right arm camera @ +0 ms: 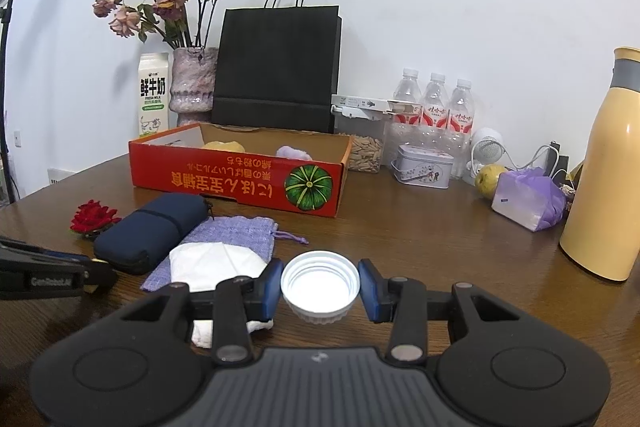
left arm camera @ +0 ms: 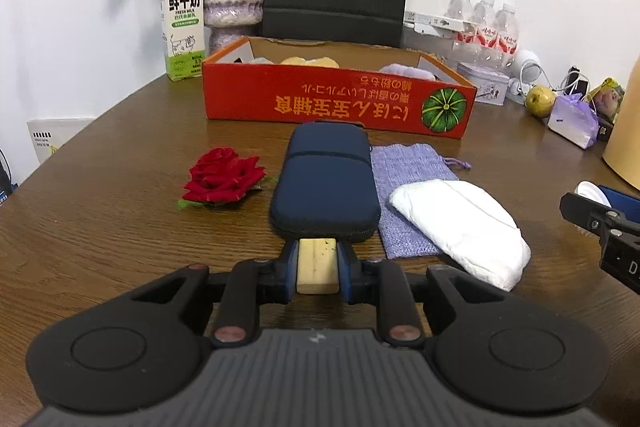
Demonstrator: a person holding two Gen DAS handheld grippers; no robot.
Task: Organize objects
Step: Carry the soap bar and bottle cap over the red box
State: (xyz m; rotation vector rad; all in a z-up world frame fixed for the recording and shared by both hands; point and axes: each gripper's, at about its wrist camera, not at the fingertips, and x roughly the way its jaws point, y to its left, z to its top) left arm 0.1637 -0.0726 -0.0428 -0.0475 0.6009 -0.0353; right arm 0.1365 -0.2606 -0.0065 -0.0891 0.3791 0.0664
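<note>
White milk carton (left arm camera: 183,23) reads "FRESH MILK"; left fingers (left arm camera: 291,264) clamp a wooden block (left arm camera: 317,267), right fingers (right arm camera: 371,289) a white cap (right arm camera: 319,287).

Left gripper (left arm camera: 317,254) clamped tight on a wooden block (left arm camera: 316,267); right gripper (right arm camera: 319,287) pinches a white cap (right arm camera: 319,287), tilted slightly downward.

Along the wall stood a milk carton (right arm camera: 153,95), a vase of dried roses (right arm camera: 193,85), a black paper bag (right arm camera: 276,67) and three water bottles (right arm camera: 435,107); a yellow flask (right arm camera: 600,187) rose at the right of the wooden table (right arm camera: 440,247).
</note>
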